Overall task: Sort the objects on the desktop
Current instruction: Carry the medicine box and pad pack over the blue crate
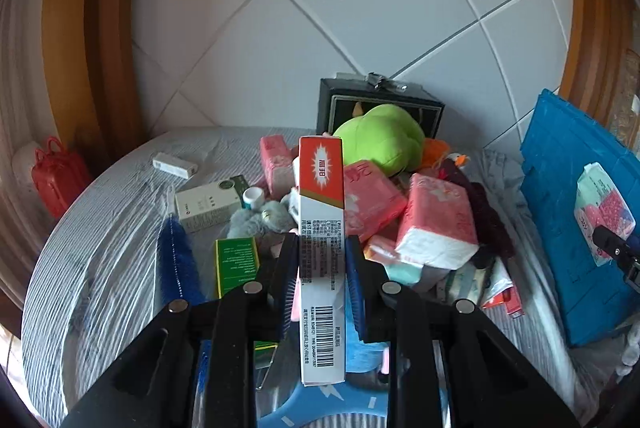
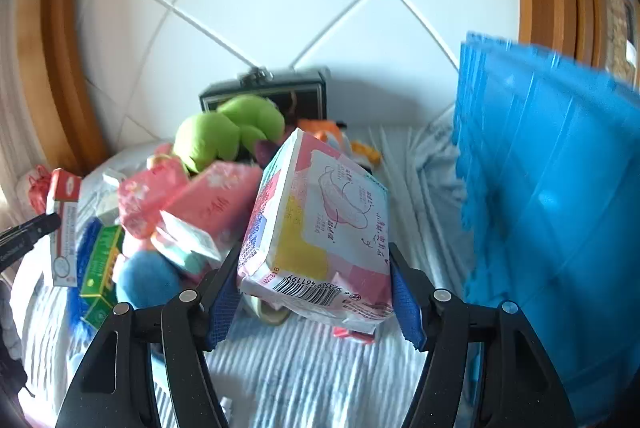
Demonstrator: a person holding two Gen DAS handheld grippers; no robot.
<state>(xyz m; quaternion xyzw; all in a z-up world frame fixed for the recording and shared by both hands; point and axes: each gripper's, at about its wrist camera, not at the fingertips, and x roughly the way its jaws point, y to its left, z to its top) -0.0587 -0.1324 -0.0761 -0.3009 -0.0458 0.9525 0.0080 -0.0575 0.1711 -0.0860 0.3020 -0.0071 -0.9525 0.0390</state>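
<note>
Left wrist view: left gripper (image 1: 322, 260) is clamped on a tall red-and-white box (image 1: 321, 228), blue pads tight against its sides, held up off the striped cloth (image 1: 100, 228). Box has a barcode near the bottom, blocks of small Chinese print I can't read, and a white starburst logo up top. Behind it sits the pile: pink tissue packs (image 1: 438, 228), green plush (image 1: 380, 136), green box (image 1: 236, 260), blue brush (image 1: 176, 260). Blue crate (image 1: 568, 208) on the right.

Right wrist view: right gripper (image 2: 316, 288) has a pink, yellow and white pad pack (image 2: 320, 228) squeezed between its pads, lifted above the cloth just beside the crate (image 2: 552, 208). Barcode reads roughly "461199", plus a line-drawn pad diagram with Chinese captions. Red-and-white box (image 2: 62, 228) shows far left.
</note>
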